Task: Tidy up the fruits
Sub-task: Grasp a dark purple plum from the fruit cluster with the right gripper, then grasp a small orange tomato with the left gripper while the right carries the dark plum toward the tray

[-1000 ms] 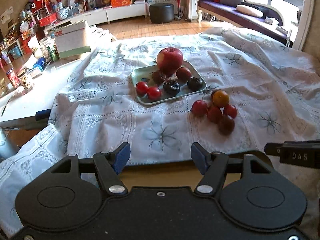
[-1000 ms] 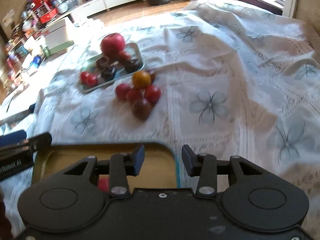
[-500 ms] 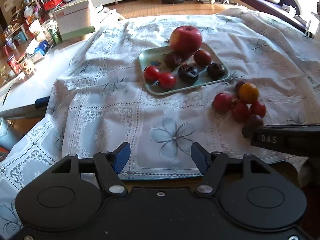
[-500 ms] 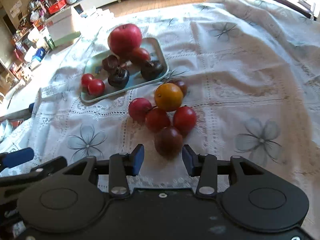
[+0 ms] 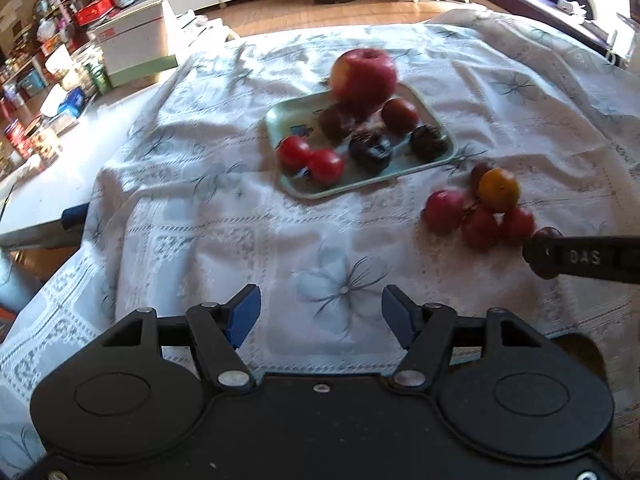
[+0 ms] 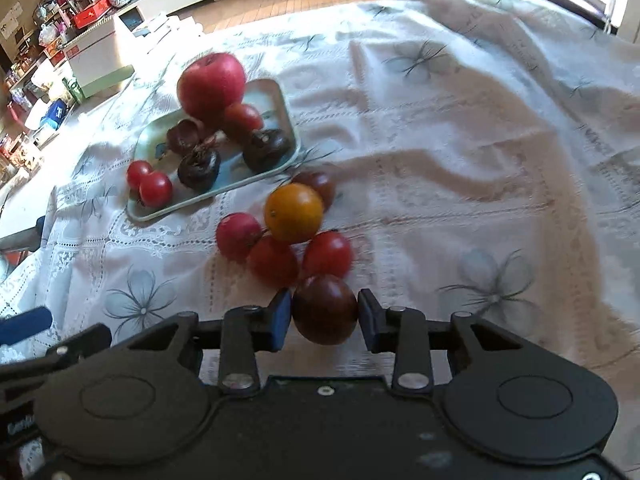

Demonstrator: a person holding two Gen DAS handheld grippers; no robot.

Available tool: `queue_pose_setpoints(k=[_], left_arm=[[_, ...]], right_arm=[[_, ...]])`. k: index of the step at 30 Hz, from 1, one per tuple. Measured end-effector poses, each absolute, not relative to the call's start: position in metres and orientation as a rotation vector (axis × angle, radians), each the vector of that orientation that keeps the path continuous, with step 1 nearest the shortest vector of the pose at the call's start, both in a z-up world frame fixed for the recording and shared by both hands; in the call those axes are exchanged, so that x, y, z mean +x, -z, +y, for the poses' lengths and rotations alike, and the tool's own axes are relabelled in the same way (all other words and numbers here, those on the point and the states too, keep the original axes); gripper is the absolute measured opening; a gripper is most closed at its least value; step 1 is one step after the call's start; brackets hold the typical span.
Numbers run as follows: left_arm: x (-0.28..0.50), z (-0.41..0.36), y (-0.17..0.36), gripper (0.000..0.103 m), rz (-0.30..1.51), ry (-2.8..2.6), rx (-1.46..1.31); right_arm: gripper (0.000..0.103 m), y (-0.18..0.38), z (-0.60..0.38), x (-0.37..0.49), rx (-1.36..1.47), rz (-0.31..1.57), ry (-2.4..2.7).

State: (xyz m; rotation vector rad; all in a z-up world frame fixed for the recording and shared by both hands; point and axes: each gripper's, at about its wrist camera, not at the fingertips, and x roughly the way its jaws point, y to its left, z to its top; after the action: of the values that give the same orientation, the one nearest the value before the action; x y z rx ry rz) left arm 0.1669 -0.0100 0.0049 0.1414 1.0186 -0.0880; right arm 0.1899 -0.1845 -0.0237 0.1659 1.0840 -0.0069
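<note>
Dark red, a tomato (image 6: 325, 309) sits between the blue pads of the right gripper (image 6: 324, 314), low in the frame; its fingers are close around it, with a small gap on the right. Other fruits (image 6: 294, 212) lie just above. The left gripper (image 5: 321, 314) is wide over the white cloth (image 5: 200, 240), below the green tray (image 5: 286, 118).

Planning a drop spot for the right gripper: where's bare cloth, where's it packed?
Free: tablecloth right of the loose fruit cluster, and the flower-print patch ahead of the left gripper. Crowded: the green tray, with the apple and small fruits across it; bare only at its near-right edge. Right gripper straddles the dark tomato.
</note>
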Motion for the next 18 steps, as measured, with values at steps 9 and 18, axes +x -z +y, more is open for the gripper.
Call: queue_pose_setpoints(k=[9, 18], left_arm=[[0.194, -0.052, -0.014, 0.069, 1.002, 0.188, 0.136], [0.216, -0.091, -0.018, 0.068, 0.990, 0.287, 0.079]], right_arm=[[0.037, 0.017, -0.225, 0.181, 0.184, 1.063, 0.074], [0.037, 0.030, -0.240, 0.182, 0.270, 1.086, 0.097]])
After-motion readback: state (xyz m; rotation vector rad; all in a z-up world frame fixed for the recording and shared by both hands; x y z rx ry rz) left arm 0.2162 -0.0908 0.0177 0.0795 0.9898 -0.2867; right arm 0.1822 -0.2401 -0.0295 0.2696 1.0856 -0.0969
